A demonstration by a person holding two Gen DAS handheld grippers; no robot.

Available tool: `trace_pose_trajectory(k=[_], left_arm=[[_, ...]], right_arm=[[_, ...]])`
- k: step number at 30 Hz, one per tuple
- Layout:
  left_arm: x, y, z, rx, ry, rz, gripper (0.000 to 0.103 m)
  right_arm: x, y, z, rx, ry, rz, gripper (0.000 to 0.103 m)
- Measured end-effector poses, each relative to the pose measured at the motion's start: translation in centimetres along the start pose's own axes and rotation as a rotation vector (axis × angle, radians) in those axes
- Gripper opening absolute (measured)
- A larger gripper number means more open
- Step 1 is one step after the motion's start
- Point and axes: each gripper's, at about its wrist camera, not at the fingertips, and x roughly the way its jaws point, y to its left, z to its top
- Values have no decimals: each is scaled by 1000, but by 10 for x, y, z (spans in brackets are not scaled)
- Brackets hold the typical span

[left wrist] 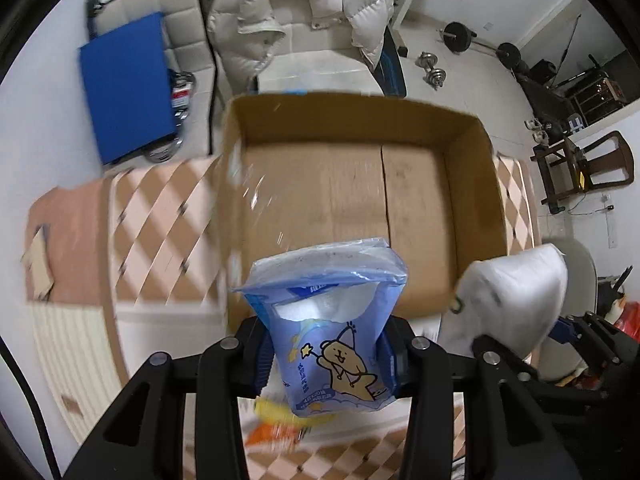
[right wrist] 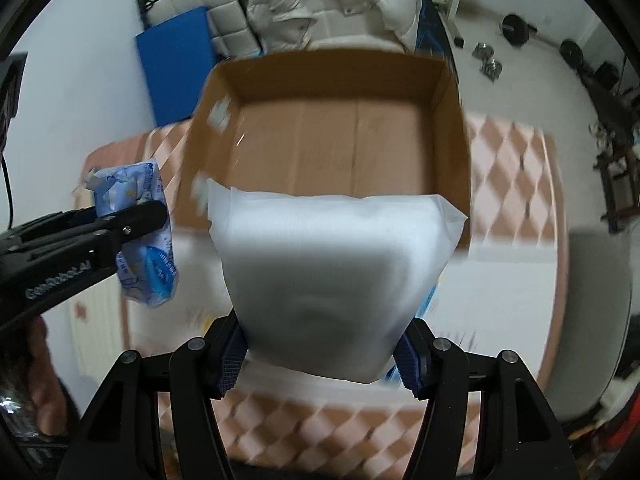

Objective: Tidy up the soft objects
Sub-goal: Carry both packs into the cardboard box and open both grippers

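Clamped between the blue-padded fingers of the left gripper (left wrist: 326, 364), a blue tissue pack (left wrist: 332, 332) printed with a cartoon bear hangs in the air at the near left corner of the open cardboard box (left wrist: 476, 184). That box sits on a checked pink mat (left wrist: 160, 216), its brown floor bare. To the right, the right gripper (right wrist: 320, 364) is closed on a soft white pack (right wrist: 332, 264), held over the box's near edge and hiding part of it. Beyond the box's far edge lie a blue pad (left wrist: 128, 84) at left and a white puffer jacket (left wrist: 304, 12) behind the middle.
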Motion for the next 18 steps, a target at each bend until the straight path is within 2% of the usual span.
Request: trace_pose_trajectory(k=[1,6,10,13,18], left_arm=[[12,-2,24,5,13,3,40],[87,-8,82,40,118,-36,40],[133,-14,107,75,202,-40,41],[160,-19,121,98,243,14,41],[184,-15,129,54,288,-10,45]], right_arm=[[8,-4,18,-3,5,-4,65],[69,-24,108,-22,47,-30,65],[114,-41,156,-17,81,-51,65],[145,-49,180,-26,112,-54,65],[176,-54,206,-45,154,-57,66]])
